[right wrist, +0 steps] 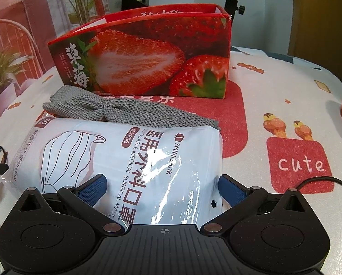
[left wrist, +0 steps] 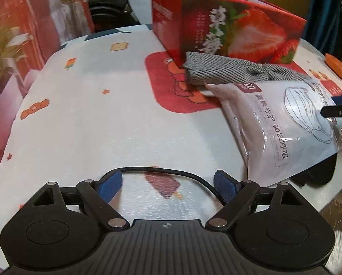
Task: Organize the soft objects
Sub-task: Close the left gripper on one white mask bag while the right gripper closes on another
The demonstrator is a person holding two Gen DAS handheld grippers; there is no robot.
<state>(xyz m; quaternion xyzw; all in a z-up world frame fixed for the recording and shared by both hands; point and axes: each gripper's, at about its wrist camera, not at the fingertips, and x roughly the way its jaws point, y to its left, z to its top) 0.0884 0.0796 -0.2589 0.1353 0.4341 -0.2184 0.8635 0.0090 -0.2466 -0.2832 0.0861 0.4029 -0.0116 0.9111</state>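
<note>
On the left, the left gripper [left wrist: 168, 183] is hovering over the bench [left wrist: 102, 126], its blue fingers [left wrist: 109, 186] spread apart and holding nothing. Further right, the grey knitted cloth [right wrist: 129, 112] is lying just in front of the strawberry box [right wrist: 152, 61]. The bag of masks [right wrist: 129, 165] is resting partly on this cloth. The right gripper [right wrist: 161, 189] is standing with fingers [right wrist: 230, 190] wide on both sides of the bag, not squeezing it.
</note>
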